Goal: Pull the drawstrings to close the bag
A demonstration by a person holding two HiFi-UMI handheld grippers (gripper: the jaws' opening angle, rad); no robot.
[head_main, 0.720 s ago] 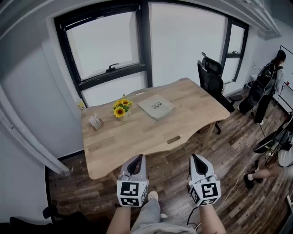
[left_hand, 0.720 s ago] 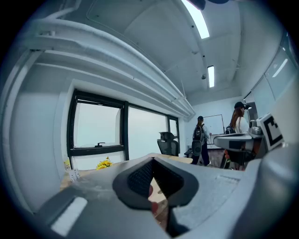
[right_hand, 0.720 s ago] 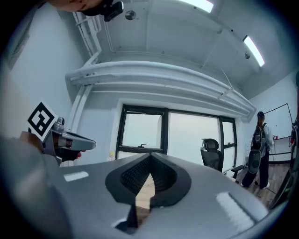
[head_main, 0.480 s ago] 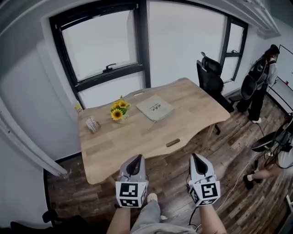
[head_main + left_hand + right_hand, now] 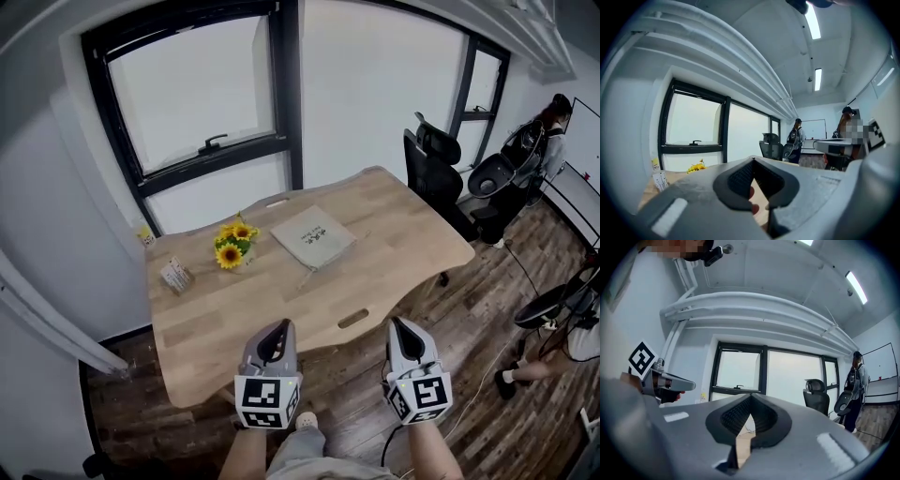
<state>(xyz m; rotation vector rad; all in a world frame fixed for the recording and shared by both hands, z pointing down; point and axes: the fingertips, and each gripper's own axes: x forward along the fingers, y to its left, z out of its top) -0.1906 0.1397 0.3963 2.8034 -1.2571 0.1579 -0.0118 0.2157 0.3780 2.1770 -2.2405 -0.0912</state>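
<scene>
- My head view shows a window [image 5: 202, 89] behind the desk [image 5: 398, 244], and a black chair [image 5: 433, 161] at the desk's right end.
- The desk is pale wood, and everything on it lies toward the far edge.
- I hold the left gripper [image 5: 278, 325] and right gripper [image 5: 401, 322] side by side off the desk's near edge, well apart from the bag.
- In the left gripper view, the left gripper's [image 5: 752, 161] jaws are pressed together with nothing between them.
- The right gripper's [image 5: 751, 397] jaws are likewise pressed together and empty.
- The bag [image 5: 314, 237] lies flat near the middle of the far edge, untouched.
- Sunflowers [image 5: 230, 251] stand just left of the bag.
- A small box [image 5: 175, 275] sits near the desk's left edge.
</scene>
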